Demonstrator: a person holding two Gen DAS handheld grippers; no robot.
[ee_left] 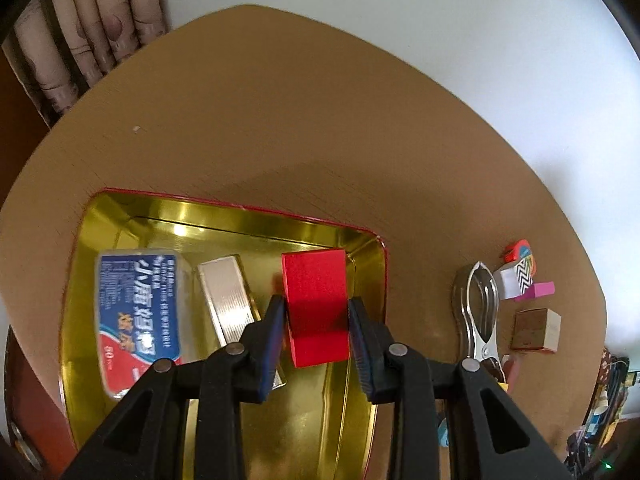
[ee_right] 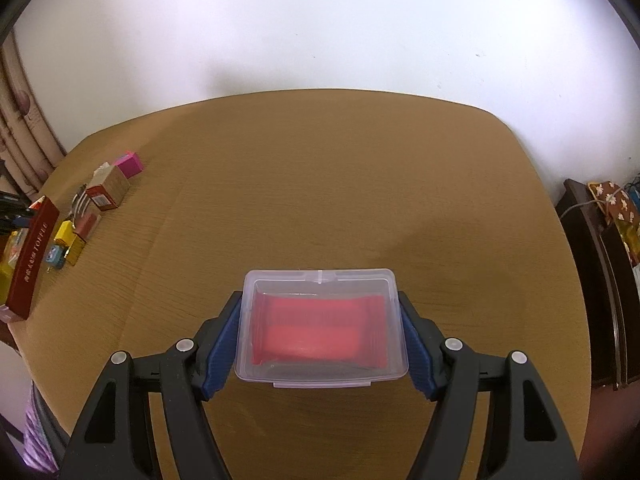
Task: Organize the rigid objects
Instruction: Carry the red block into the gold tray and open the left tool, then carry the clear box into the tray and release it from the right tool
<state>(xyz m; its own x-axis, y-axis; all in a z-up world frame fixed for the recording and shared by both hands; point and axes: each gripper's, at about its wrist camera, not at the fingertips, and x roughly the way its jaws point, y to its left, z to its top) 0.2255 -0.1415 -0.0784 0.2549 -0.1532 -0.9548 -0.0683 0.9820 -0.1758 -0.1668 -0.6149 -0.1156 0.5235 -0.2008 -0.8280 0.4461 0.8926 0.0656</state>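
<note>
Both grippers hold loads above the brown surface (ee_right: pixel 320 184).

The left gripper (ee_left: pixel 316 320) is clamped on a red block (ee_left: pixel 316 304), held over the gold tin tray (ee_left: pixel 360 360); to its left in the tray lie a silver bar (ee_left: pixel 228 300) and a blue-labelled box (ee_left: pixel 136 312). The right gripper (ee_right: pixel 322 328) grips a clear plastic box (ee_right: pixel 320 324) with red contents; small boxes (ee_right: pixel 108 190) sit well off to its left.
</note>
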